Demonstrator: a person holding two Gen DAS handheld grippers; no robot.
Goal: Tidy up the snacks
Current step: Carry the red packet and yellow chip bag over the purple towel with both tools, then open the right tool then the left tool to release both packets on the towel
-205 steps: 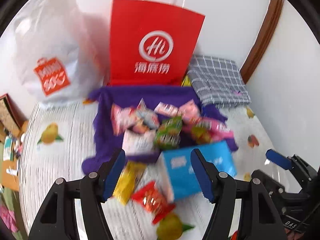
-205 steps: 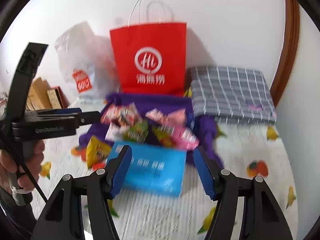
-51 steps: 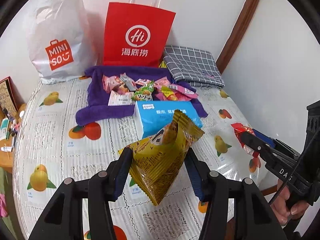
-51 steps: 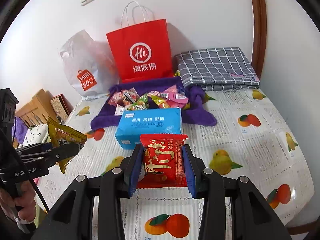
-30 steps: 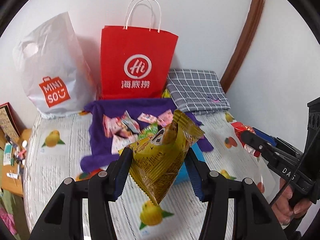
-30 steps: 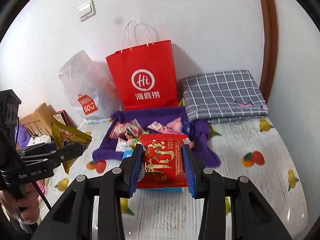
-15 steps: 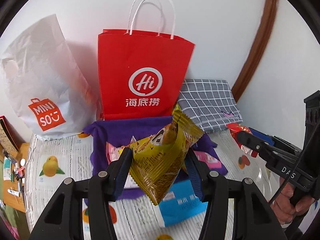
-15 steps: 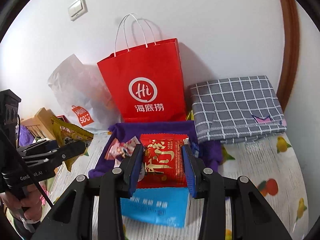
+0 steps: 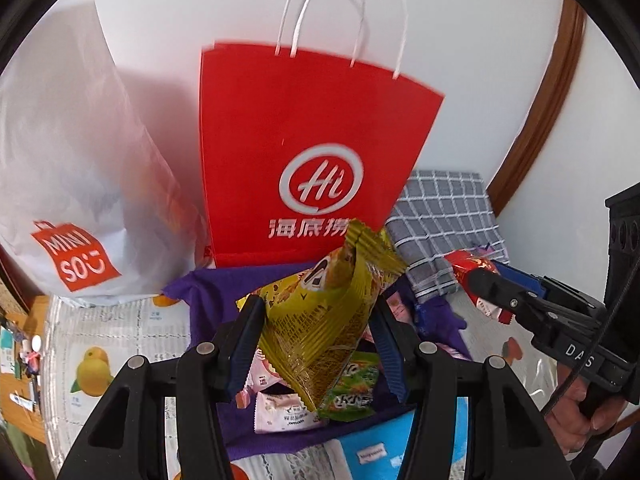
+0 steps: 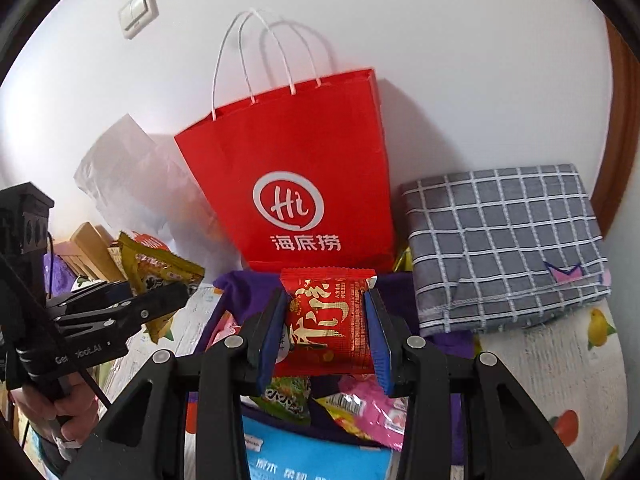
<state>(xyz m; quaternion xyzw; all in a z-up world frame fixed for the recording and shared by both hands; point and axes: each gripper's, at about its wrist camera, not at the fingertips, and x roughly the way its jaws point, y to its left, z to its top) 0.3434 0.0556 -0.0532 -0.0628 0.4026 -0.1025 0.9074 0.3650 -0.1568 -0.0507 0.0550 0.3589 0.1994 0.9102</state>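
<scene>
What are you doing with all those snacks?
A person is tidying snacks with a tool in each hand. The left tool grips a yellow-green snack packet, and the right tool grips a red snack packet. Both hang over the purple cloth before the red paper bag.

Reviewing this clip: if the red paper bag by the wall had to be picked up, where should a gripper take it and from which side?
By the white twine handles, coming from above. The red paper bag stands upright against the wall; its handles loop free above the rim, while its broad flat face looks too wide for the jaws.
</scene>
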